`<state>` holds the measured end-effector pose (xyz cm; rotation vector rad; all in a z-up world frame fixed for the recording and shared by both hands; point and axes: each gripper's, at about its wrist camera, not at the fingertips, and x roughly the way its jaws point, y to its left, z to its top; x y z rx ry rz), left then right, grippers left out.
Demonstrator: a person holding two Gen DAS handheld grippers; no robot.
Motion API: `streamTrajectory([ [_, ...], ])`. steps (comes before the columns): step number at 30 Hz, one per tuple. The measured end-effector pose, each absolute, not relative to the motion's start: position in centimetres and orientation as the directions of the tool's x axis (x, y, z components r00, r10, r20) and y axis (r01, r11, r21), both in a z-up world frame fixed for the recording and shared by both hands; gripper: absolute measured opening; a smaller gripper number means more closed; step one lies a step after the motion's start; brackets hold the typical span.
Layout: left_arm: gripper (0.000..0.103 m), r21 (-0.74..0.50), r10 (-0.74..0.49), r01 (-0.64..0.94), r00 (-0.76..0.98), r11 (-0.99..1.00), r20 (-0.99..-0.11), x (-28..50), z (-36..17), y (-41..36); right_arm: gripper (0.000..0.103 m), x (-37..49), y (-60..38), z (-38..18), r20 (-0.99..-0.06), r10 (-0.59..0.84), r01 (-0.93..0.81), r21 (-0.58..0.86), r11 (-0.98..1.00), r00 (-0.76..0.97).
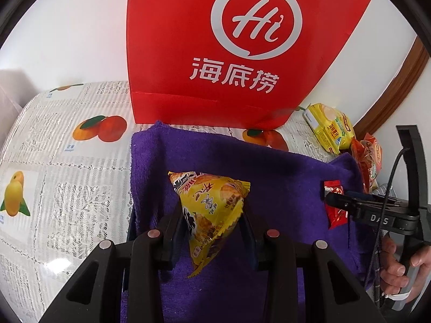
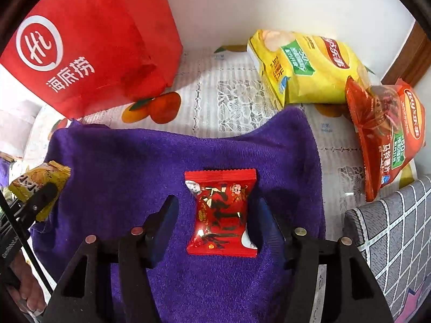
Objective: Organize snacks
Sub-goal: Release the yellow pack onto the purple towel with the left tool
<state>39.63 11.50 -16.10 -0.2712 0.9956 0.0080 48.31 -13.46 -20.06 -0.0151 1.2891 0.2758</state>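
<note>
Red bag, upper centre: presumed destination. Purple towel, centre. Yellow packet: clamped by left gripper. Red packet: released on towel between parted right gripper jaws. Bagging judged next.

A towel lies on the table. On it: a candy packet, a snack pouch to its left. A tote bag stands behind; two chip bags lie back right.
</note>
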Motion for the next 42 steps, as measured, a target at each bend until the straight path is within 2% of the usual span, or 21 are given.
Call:
streamTrajectory([
  [15,0.037,-0.204,-0.111,-0.112,0.546,0.972,-0.830,39.8,-16.0,10.9,0.062,47.1,-13.6,-16.4,-0.916,0.237,-0.235,0.164,0.958,0.323],
  [18,0.063,-0.196,-0.101,-0.115,0.551,0.974,-0.828,39.7,-15.5,10.9,0.062,46.9,-13.7,-16.3,-0.914,0.238,-0.227,0.168,0.959,0.327],
  [19,0.064,-0.190,-0.092,-0.118,0.560,0.975,-0.824,39.6,-15.3,10.8,0.062,46.9,-13.8,-16.3,-0.913,0.239,-0.221,0.171,0.960,0.331],
  [24,0.064,-0.194,-0.091,-0.124,0.567,0.973,-0.818,39.4,-14.5,11.2,0.063,46.5,-14.1,-15.5,-0.902,0.249,-0.198,0.189,0.962,0.352],
  [31,0.064,-0.211,-0.097,-0.136,0.574,0.968,-0.813,38.8,-13.6,11.5,0.063,44.8,-14.5,-12.2,-0.844,0.265,-0.160,0.215,0.963,0.465],
  [34,0.064,-0.220,-0.103,-0.133,0.583,0.966,-0.806,38.4,-12.8,11.5,0.063,43.5,-14.7,-11.1,-0.832,0.231,-0.143,0.183,0.973,0.505],
  [42,0.064,-0.244,-0.124,-0.117,0.613,0.963,-0.781,37.2,-10.4,11.2,0.063,37.3,-16.2,-12.4,-0.879,0.273,-0.135,0.239,0.962,0.390],
])
